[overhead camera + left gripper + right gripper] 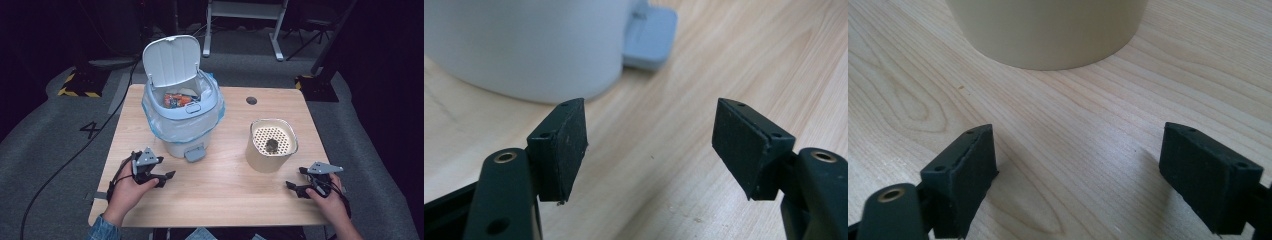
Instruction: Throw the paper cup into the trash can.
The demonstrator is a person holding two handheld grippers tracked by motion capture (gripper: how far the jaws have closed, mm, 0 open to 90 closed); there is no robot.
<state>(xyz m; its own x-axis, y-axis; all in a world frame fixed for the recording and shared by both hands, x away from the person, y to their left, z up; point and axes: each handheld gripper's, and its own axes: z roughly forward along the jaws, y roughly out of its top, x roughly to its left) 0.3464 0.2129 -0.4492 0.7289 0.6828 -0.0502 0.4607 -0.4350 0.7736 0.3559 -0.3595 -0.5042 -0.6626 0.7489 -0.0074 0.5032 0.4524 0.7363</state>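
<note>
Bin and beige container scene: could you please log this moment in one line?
left gripper: open, empty | right gripper: open, empty | bin: lid up | beige container: upright

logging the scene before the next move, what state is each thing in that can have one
bin lid: flipped up, open
pedal bin: upright, lined with a bag, rubbish inside
beige container: upright, perforated insert on top, small dark lump on it
left gripper: jaws open, nothing between them
right gripper: jaws open, nothing between them

Recording studio or lab: a lone wooden table (210,200) on grey carpet, hazard-striped stand bases (77,91), trailing cables, dark surroundings
</note>
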